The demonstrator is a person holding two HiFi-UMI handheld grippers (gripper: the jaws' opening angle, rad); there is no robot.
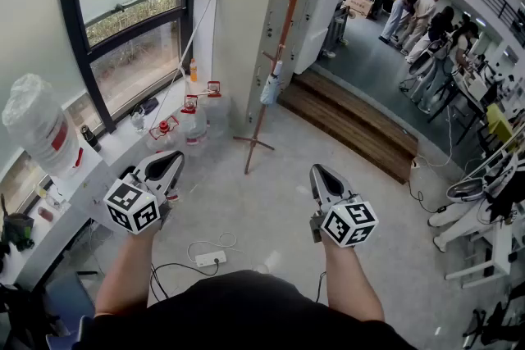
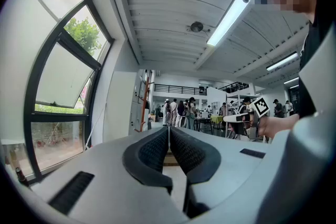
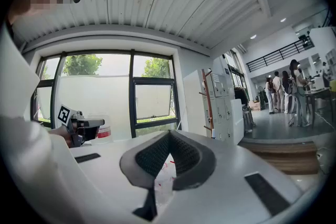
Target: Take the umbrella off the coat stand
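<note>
Upper centre of the head view, the folded umbrella (image 1: 271,84) hangs lengthwise down the coat stand (image 1: 285,20), well apart from both grippers low in the frame. The left gripper (image 1: 168,164) and right gripper (image 1: 320,176) are clenched on nothing; the right looks slightly nearer.

Open floor (image 1: 275,201) toward coat stand (image 1: 285,29), water bottles (image 1: 195,125) at left.

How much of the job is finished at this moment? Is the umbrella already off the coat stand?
Nothing looks done yet: the folded umbrella hangs on the coat stand. Nothing is in hand: the left gripper and the right gripper are shut and empty, well short of the stand. Left to do: approach, grip the umbrella and lift it off.
</note>
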